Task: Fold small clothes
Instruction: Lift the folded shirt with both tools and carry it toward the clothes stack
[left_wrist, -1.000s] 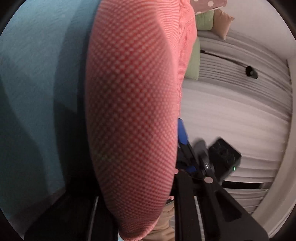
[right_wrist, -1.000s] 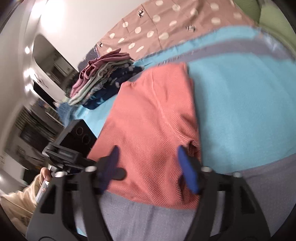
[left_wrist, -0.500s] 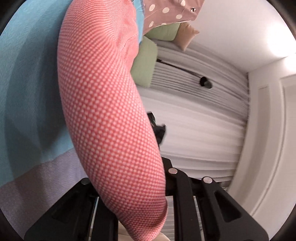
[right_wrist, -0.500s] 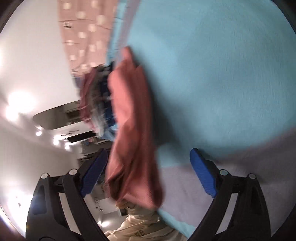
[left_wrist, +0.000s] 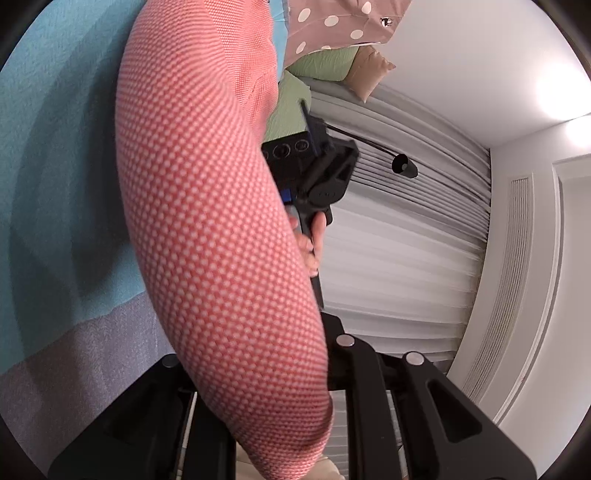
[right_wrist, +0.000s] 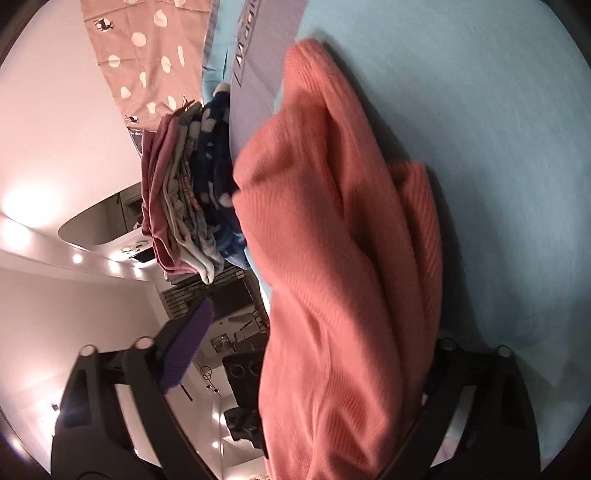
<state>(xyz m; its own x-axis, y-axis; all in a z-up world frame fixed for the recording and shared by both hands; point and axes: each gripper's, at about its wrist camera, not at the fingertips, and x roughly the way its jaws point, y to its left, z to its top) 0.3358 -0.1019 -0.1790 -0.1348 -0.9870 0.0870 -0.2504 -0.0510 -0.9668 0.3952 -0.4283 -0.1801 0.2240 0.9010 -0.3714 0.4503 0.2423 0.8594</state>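
Garment: your coral waffle-knit garment (left_wrist: 221, 240) hangs lifted off the turquoise blanket (left_wrist: 55, 147), bunched into a thick roll that runs between your two tools.
Handling: judge it light, soft and limp; it will sag and unroll wherever you do not support it, though the textured knit should not slip much.
Where to hold: pinch hems or corners through all layers, not the loose middle of the roll.
Left gripper (left_wrist: 258, 387): the cloth covers its fingertips, so you cannot see the jaws; they read as nearly together, clamped on the fabric that drapes out of them.
Right gripper (right_wrist: 310, 373): its jaws are closing with the garment hanging between them; the purple pad (right_wrist: 184, 347) stands clear of the cloth, the other pad is hidden behind it.
Nearby: the stack of folded clothes (right_wrist: 188, 192) sits just beside the garment's far end.
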